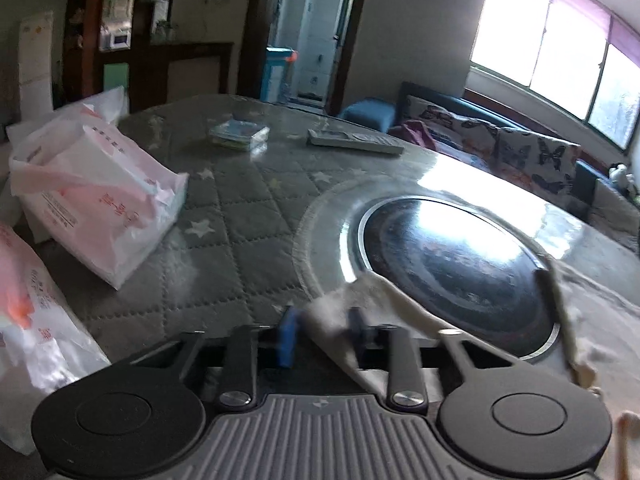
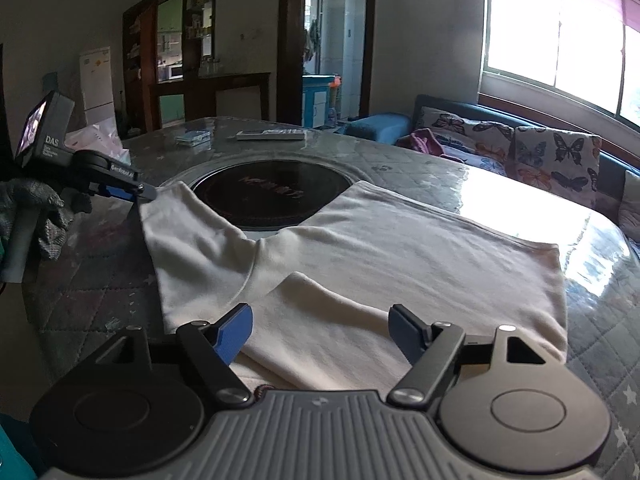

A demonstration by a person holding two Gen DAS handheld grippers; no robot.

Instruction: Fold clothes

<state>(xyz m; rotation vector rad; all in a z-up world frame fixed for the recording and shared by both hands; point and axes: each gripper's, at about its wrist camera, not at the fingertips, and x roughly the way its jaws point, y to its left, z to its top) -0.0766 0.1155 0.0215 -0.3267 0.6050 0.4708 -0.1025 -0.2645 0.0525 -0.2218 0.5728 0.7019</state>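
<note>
**Left gripper clamped on a sleeve, right gripper spread above the cream shirt**

The left gripper (image 1: 324, 334) has its blue fingers (image 1: 289, 336) pinched on the tip of a sleeve of the cream shirt (image 2: 380, 240); in its own view the cloth is blurred and hides most of the right-hand finger, so the exact grip is hard to read there. The right wrist view settles it: the left gripper (image 2: 146, 192) meets the sleeve end near the table's left edge, and a gloved hand (image 2: 36, 208) holds its handle, partly cut off by the frame.

The right gripper (image 2: 320, 332) has its fingers wide apart with nothing between them, hovering over the near edge of the shirt, where a folded flap lies on top of the body.

The shirt lies spread across the near half of the table (image 2: 520, 184), back towards the round dark inset (image 2: 272, 196) at the centre, which one sleeve skirts. Its far hem is straight and the cloth is mostly smooth.

Only the left wrist view shows the pink-and-white plastic bags (image 1: 96, 208) along the table's left edge. The remote control (image 1: 354, 142) and a small flat packet (image 1: 239, 136) lie near the far edge, small and indistinct in the other view. Window glare washes out the right side of the tabletop.
</note>
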